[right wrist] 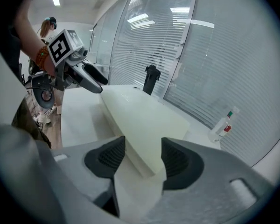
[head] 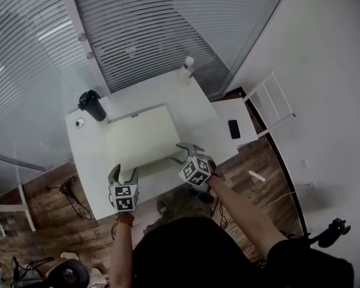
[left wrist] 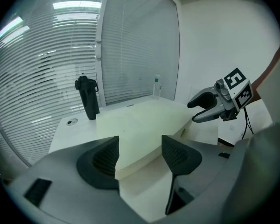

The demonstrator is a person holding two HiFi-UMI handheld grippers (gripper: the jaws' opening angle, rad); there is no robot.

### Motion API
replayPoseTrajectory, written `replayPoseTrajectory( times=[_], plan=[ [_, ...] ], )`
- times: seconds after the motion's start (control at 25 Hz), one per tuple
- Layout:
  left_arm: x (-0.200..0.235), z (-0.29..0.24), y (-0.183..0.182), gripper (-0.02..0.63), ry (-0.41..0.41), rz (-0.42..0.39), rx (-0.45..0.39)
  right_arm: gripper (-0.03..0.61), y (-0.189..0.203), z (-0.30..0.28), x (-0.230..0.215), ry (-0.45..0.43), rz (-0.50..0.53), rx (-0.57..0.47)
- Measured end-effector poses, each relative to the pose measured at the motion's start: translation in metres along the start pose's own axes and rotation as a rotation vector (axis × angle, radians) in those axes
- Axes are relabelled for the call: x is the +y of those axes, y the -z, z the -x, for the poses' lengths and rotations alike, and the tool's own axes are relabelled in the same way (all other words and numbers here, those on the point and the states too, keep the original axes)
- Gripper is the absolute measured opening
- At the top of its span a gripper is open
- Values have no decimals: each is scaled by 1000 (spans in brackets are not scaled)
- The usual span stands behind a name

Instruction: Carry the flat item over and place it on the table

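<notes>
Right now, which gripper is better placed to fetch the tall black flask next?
Left, probably. The tall black flask stands at the white table's far left corner, on the left gripper's side; its jaws are open and empty. The right gripper would have to cross the cream flat slab.

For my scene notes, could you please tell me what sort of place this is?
Probably an office room: tall slatted blinds, a white table and a wood floor.

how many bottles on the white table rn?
2. A black bottle stands at the table's far-left corner; a clear plastic bottle stands at its far-right corner. None seems hidden.
</notes>
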State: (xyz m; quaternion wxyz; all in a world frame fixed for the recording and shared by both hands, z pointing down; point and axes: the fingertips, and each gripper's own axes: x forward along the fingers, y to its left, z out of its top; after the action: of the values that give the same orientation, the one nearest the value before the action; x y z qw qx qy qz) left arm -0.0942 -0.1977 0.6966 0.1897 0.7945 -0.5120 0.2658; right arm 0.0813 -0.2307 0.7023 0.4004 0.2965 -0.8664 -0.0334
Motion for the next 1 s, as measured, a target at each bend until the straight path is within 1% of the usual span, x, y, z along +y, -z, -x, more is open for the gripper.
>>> replayPoseTrajectory(
  times=[0.12,0.32,0.56,0.84,1.0],
  plan=[
    [-2,11,-19,290,-12,-20,-51,241,-23,7,4,9,-34,-64],
    [-7,39,-55,289,-36,-39,-151,241,-61,23,11,17,-59,-163],
    [-8,69,-94,288,-59,-31,-262,241,-106,40,9,32,-101,-283],
    [-16,104,-139,288,-85,-78,-380,239,-140,66,10,40,-147,-391],
    [-21,132,-171,288,-104,-118,-461,239,-165,88,5,49,-174,-466]
  ],
)
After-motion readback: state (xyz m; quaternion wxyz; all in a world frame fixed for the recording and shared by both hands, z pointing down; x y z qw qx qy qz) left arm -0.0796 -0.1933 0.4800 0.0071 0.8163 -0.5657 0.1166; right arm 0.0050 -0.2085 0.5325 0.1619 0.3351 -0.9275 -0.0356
